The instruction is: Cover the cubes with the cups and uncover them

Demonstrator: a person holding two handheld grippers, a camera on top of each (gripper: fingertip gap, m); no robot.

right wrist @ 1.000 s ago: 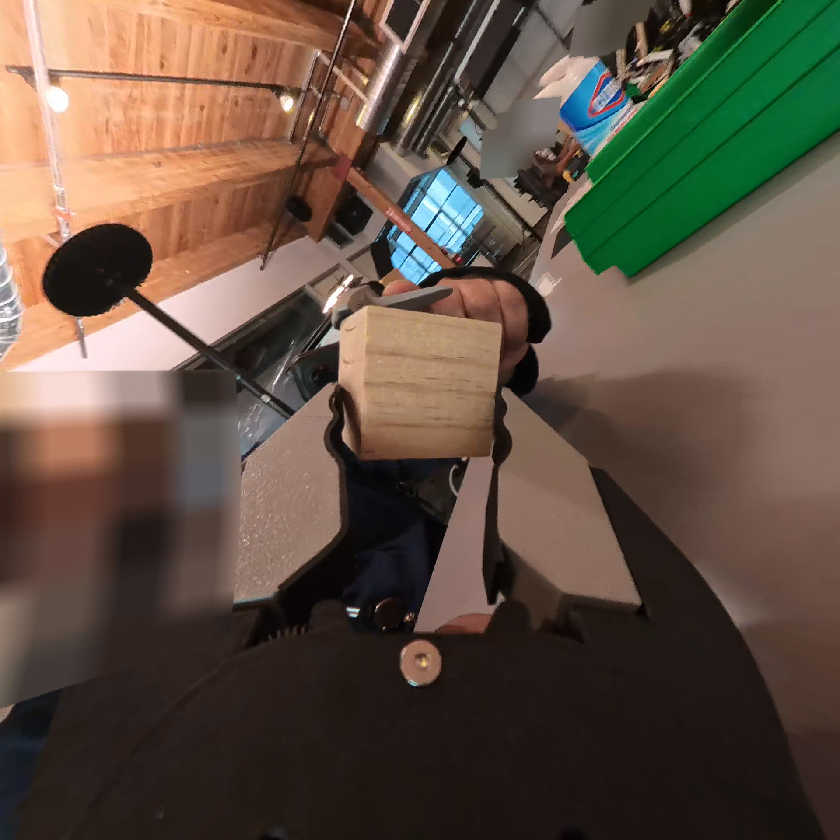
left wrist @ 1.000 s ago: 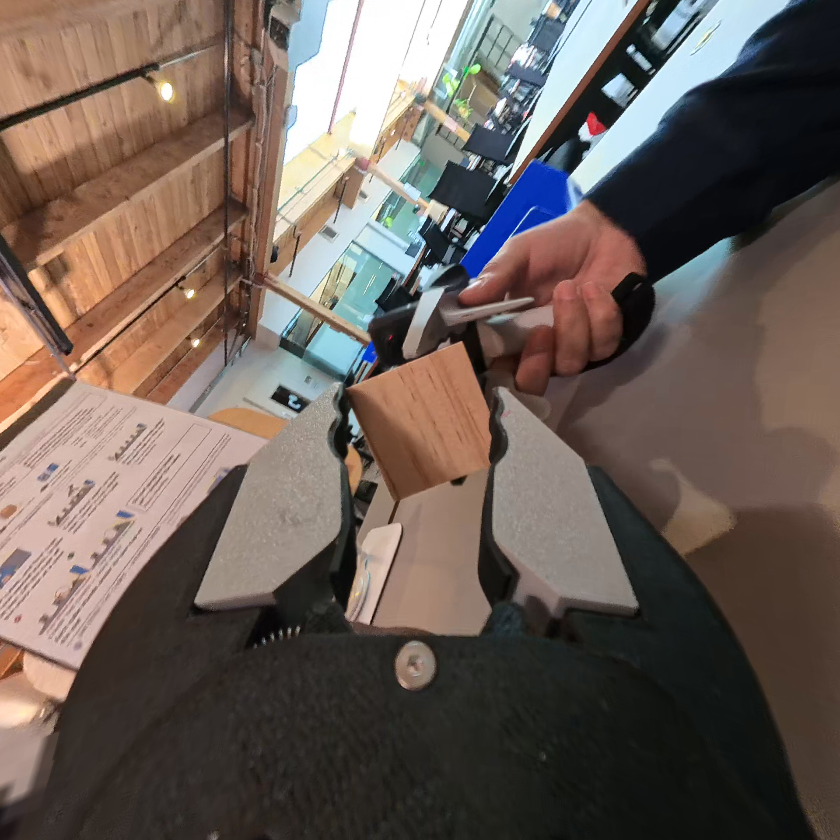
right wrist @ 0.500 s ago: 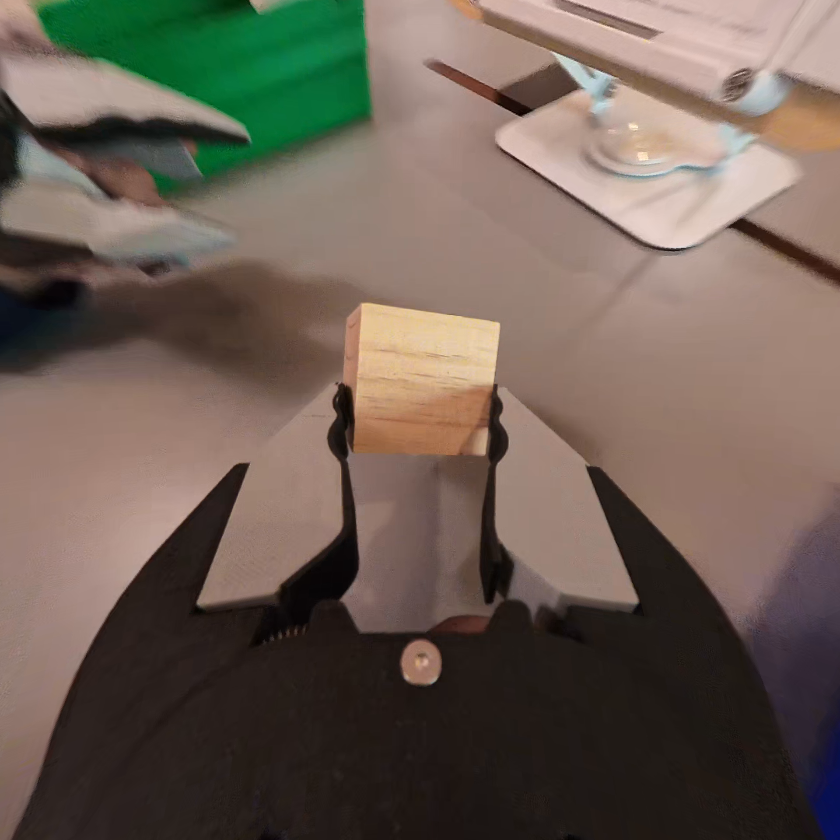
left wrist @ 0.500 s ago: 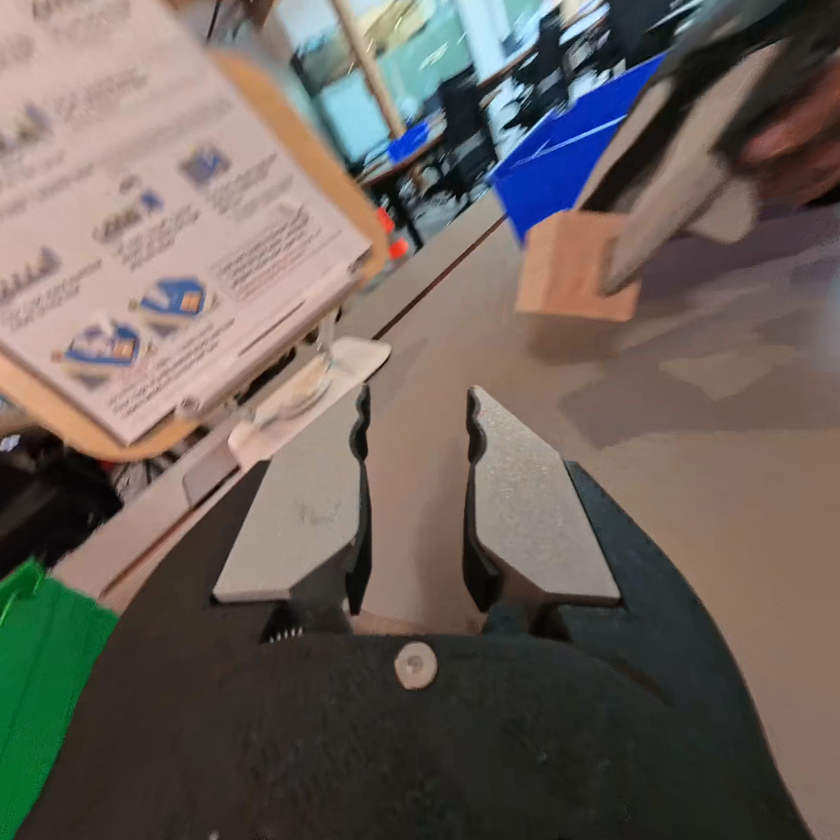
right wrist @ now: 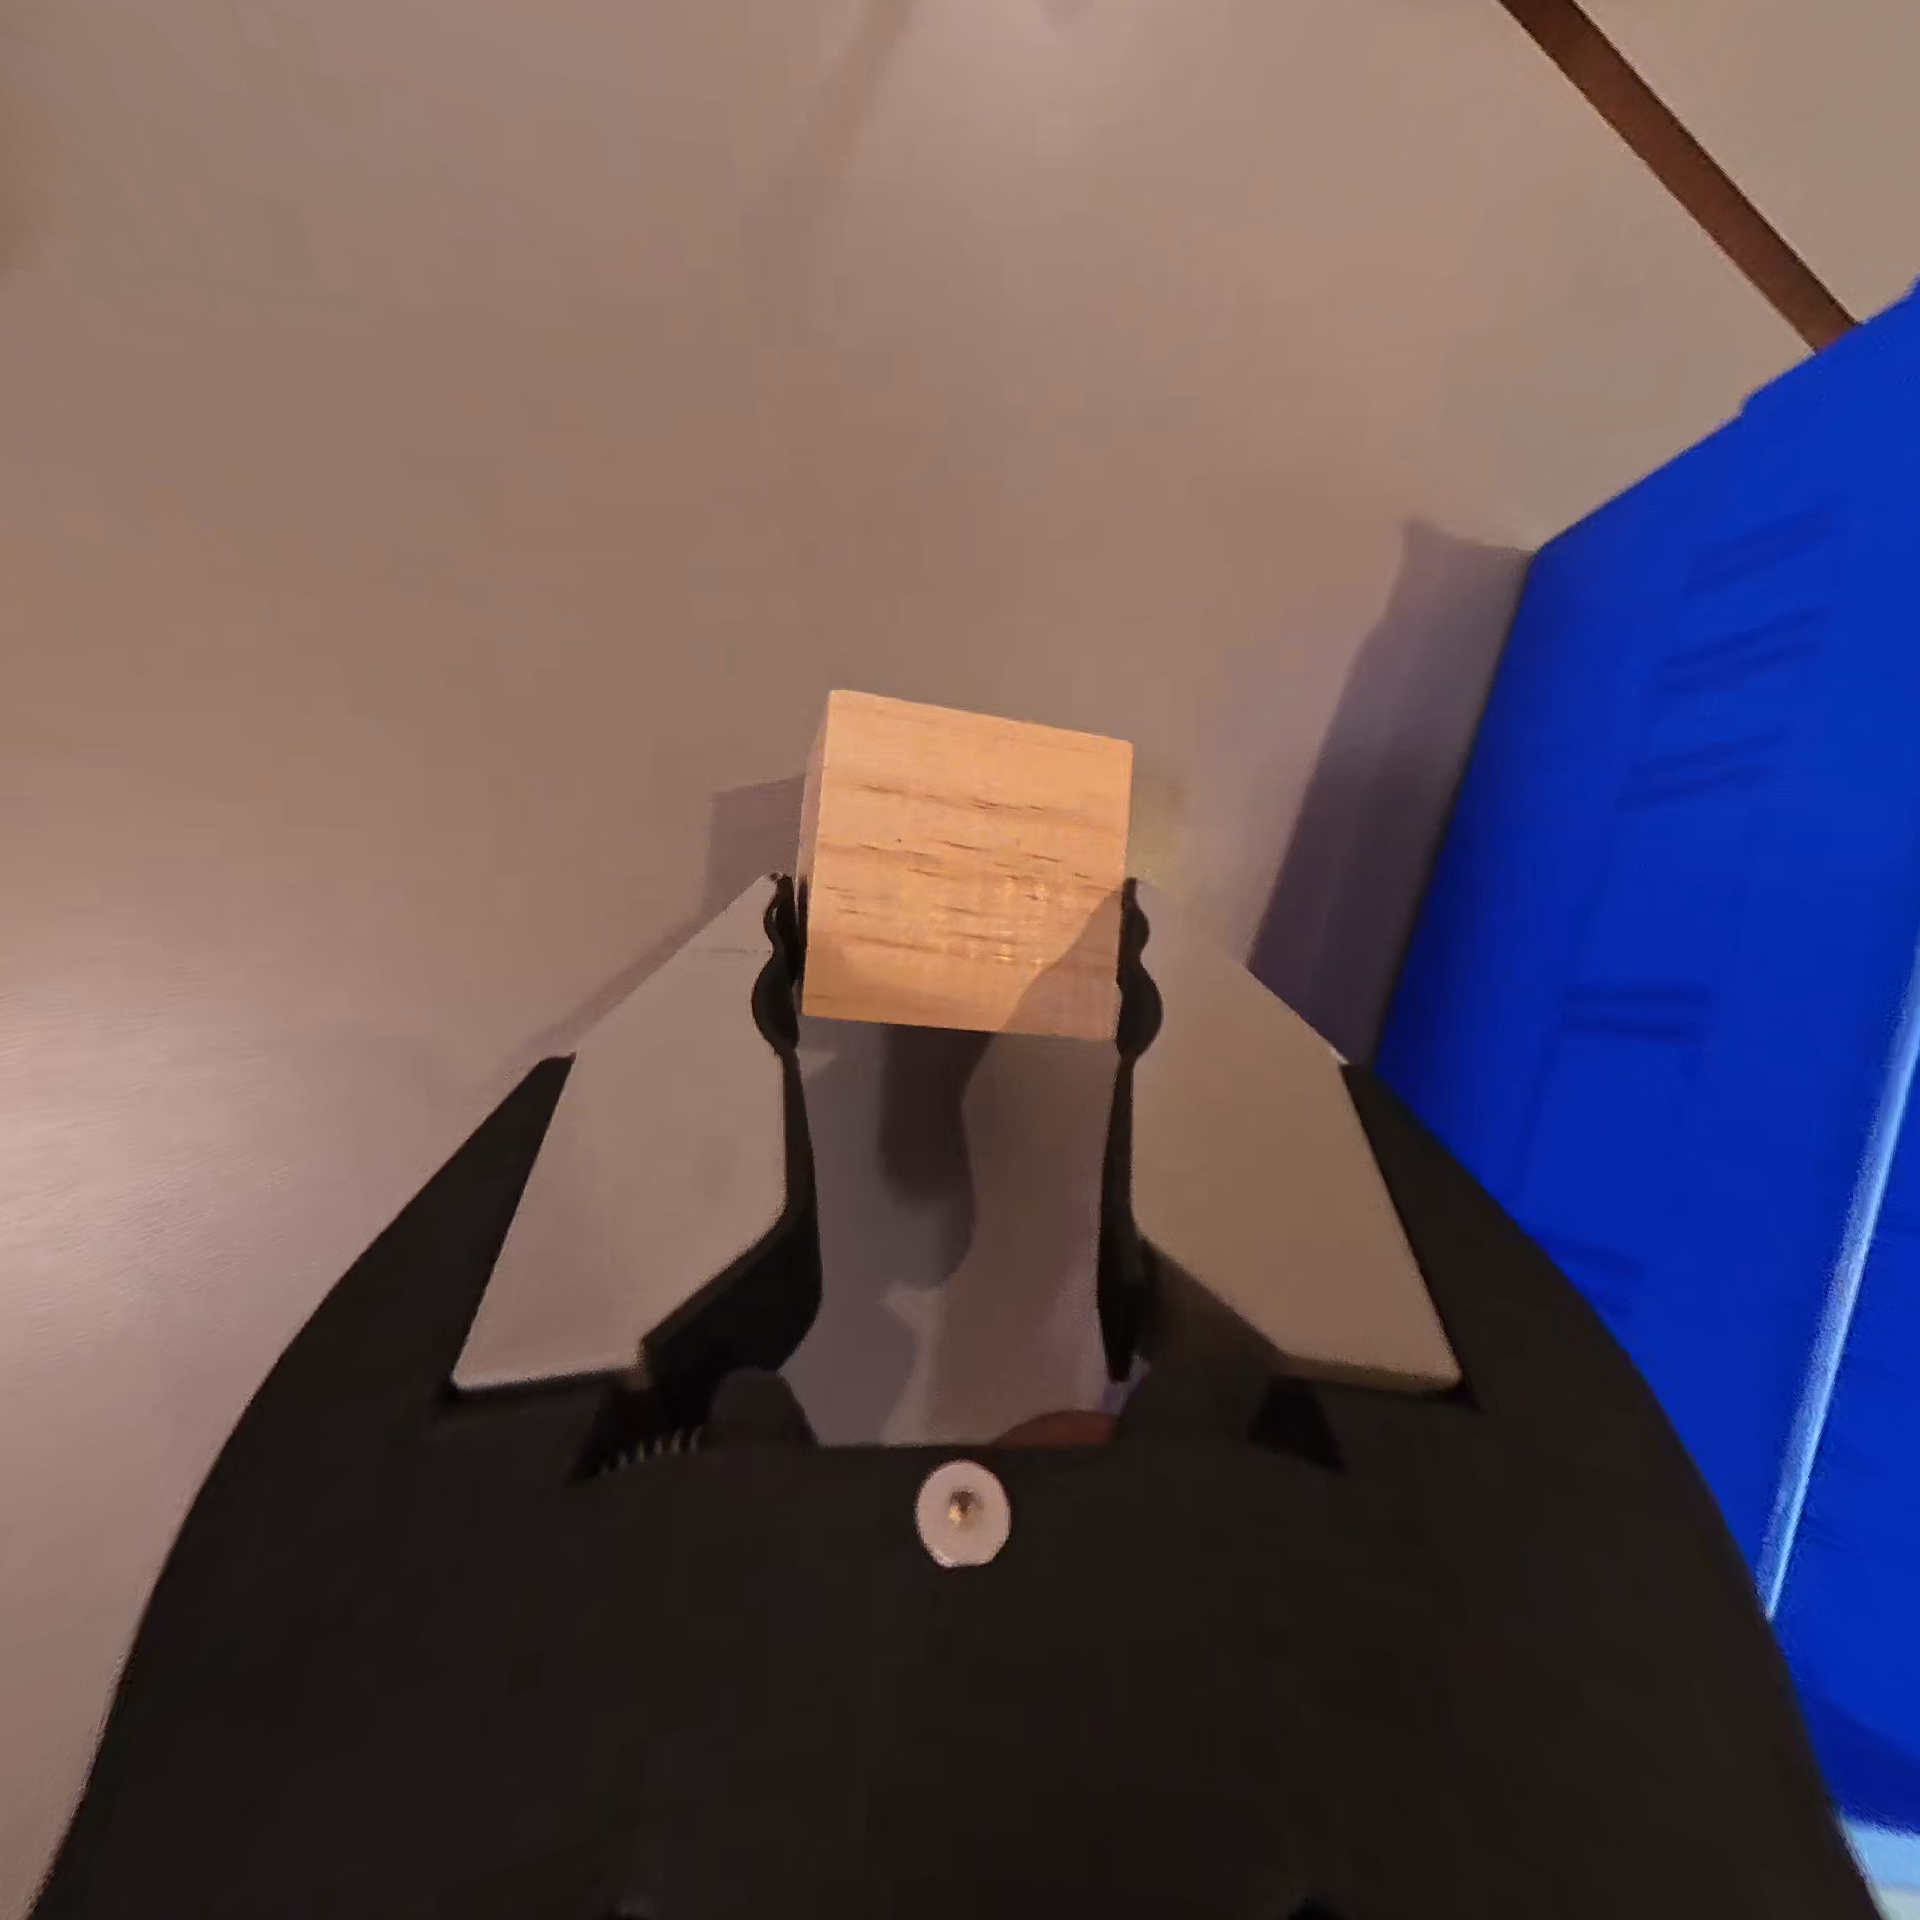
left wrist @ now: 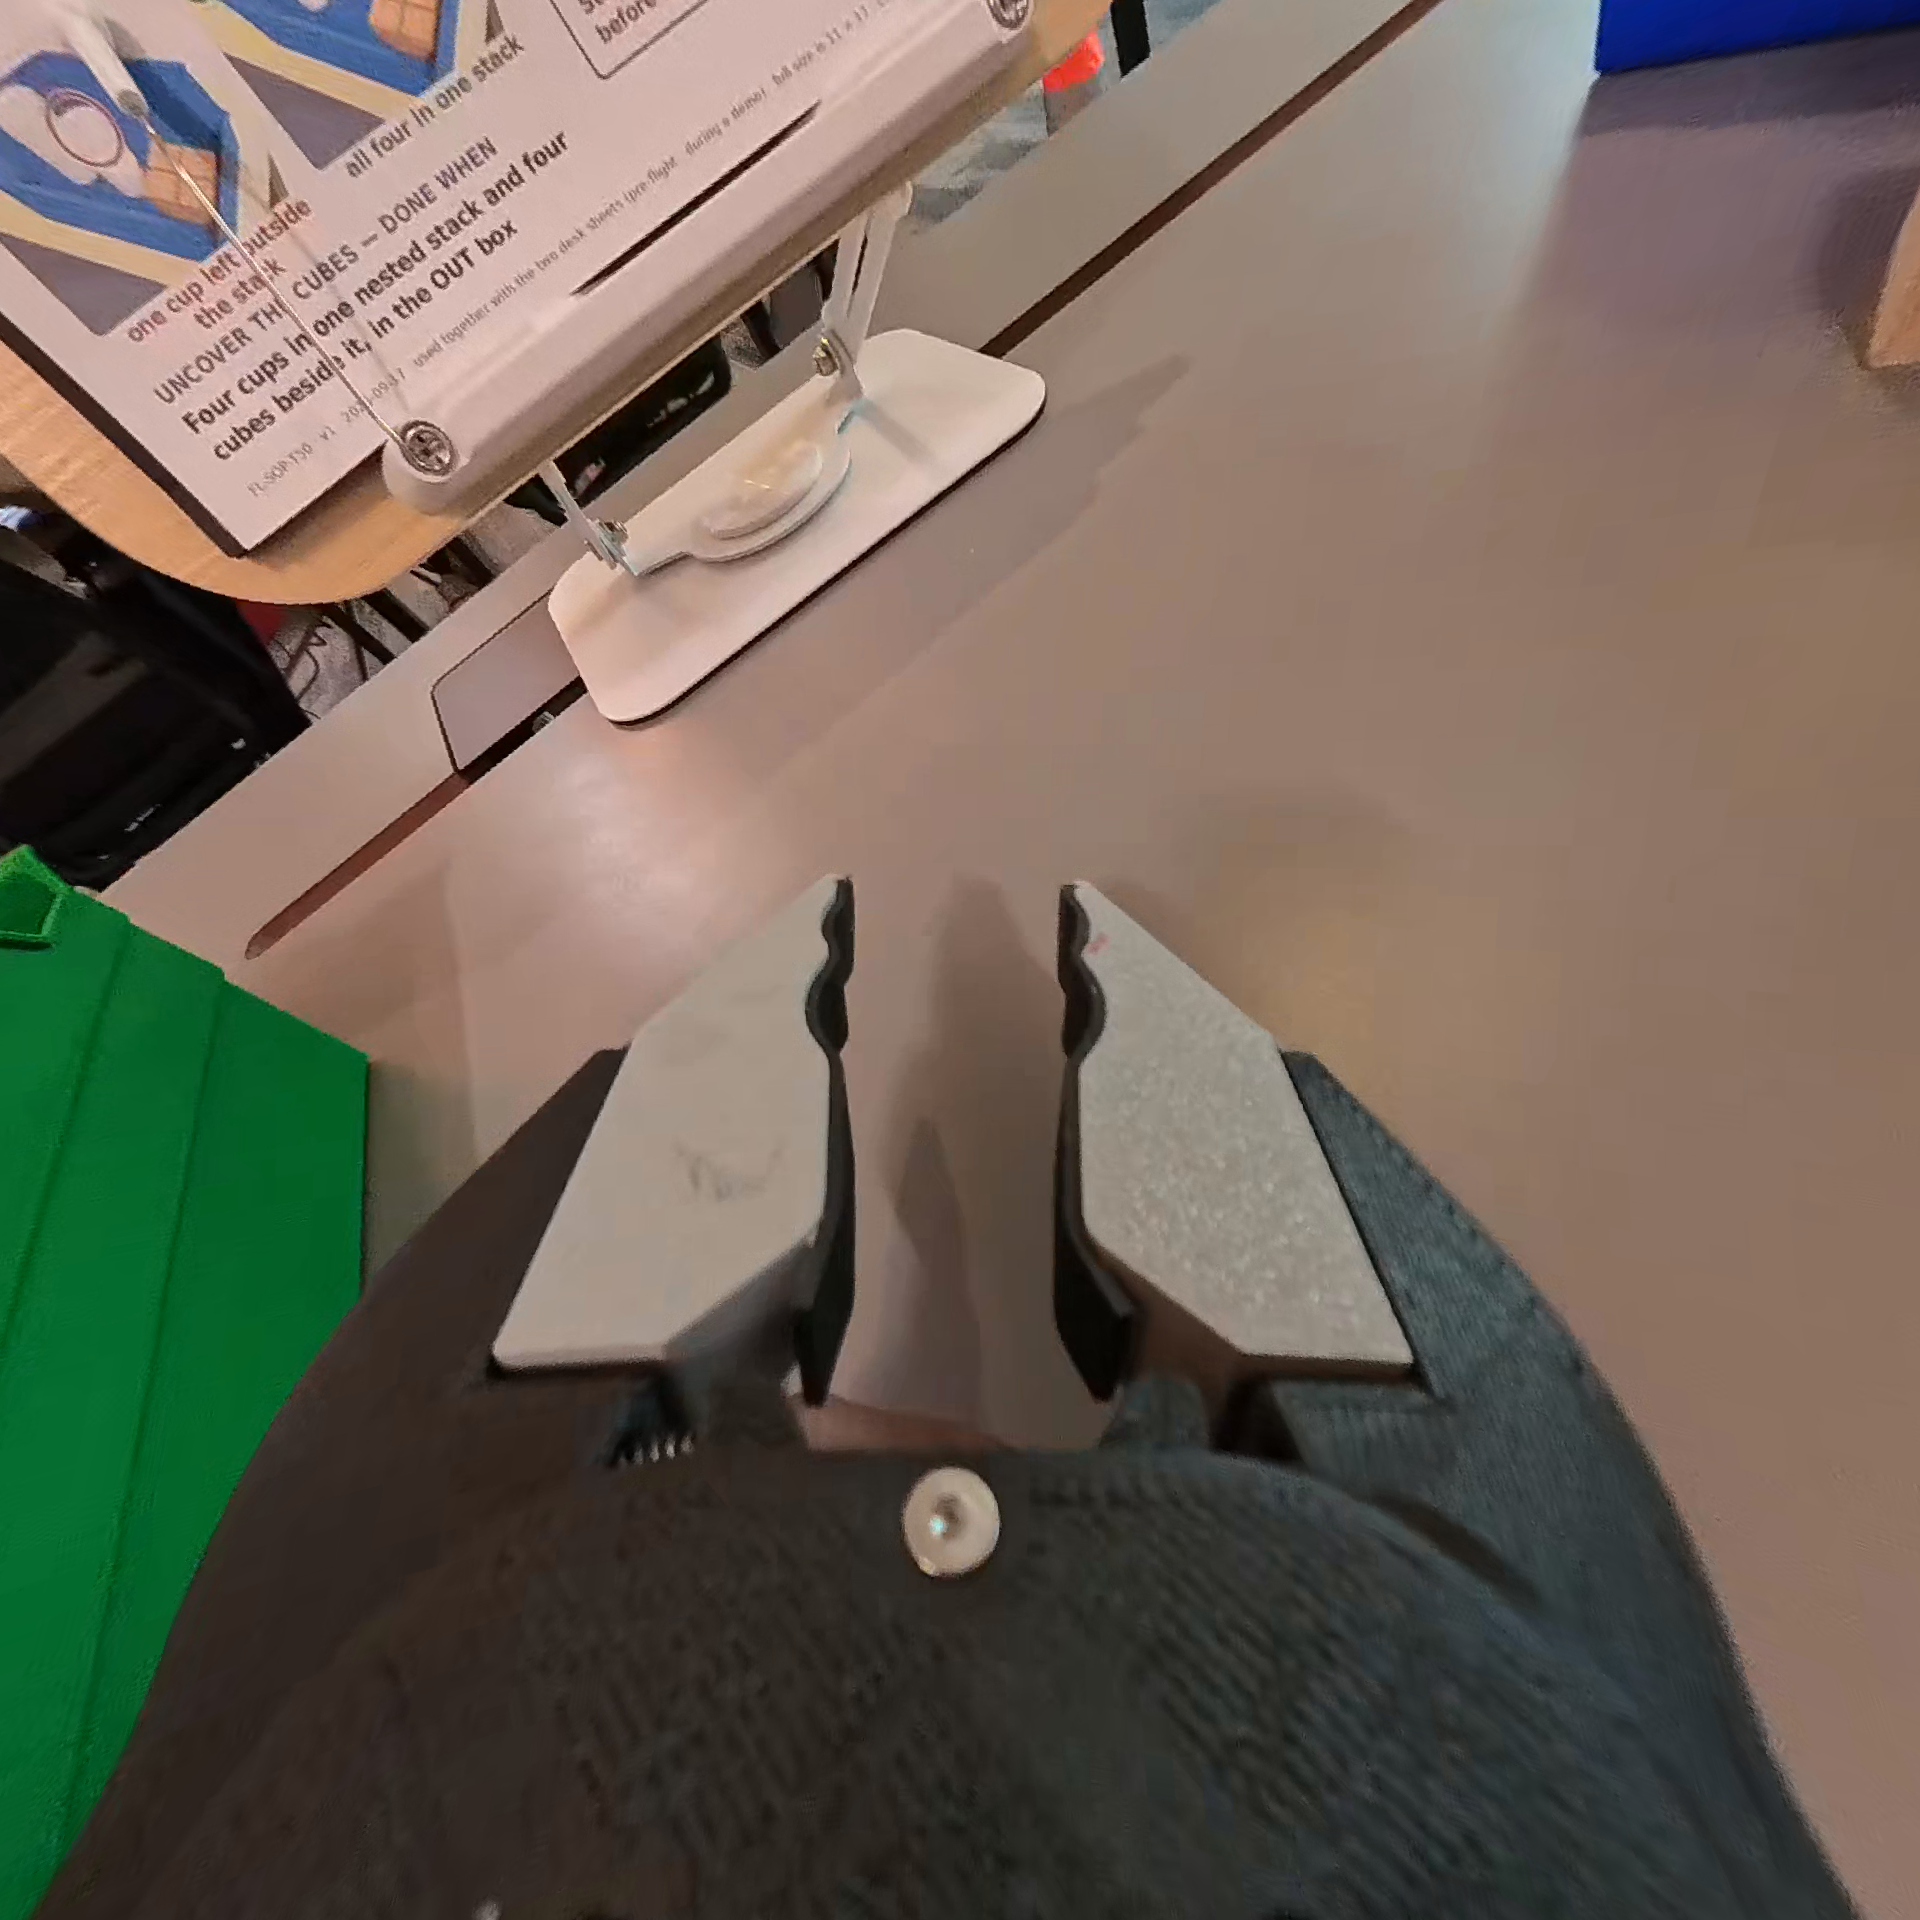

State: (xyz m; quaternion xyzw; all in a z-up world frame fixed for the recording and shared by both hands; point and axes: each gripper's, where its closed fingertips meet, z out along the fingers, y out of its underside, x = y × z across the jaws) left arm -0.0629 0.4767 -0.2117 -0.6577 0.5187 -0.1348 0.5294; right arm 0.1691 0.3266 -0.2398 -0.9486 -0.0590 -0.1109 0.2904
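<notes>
Right claw pinched a cube; left claw stood spread and bare.

The right claw (right wrist: 961,914) gripped a pale wooden cube (right wrist: 966,862) between both pads, above the grey counter (right wrist: 416,520), a blue bin (right wrist: 1662,935) to its right. The left claw (left wrist: 956,914) hung parted over the counter, green bin (left wrist: 135,1247) left, document stand (left wrist: 800,499) beyond.

- Cube (right wrist: 966,862): pale tan wood with fine darker grain lines.
- Bench (left wrist: 1455,675): plain grey-brown, crossed by a dark brown seam.
- Bin (right wrist: 1683,935): bright blue.
- Box (left wrist: 125,1247): vivid green.
- Fingers (left wrist: 707,1143): speckled grey with black inner pads, on black bodies.
- Stand (left wrist: 810,520): white base; its sheet is white with blue drawings.
</notes>
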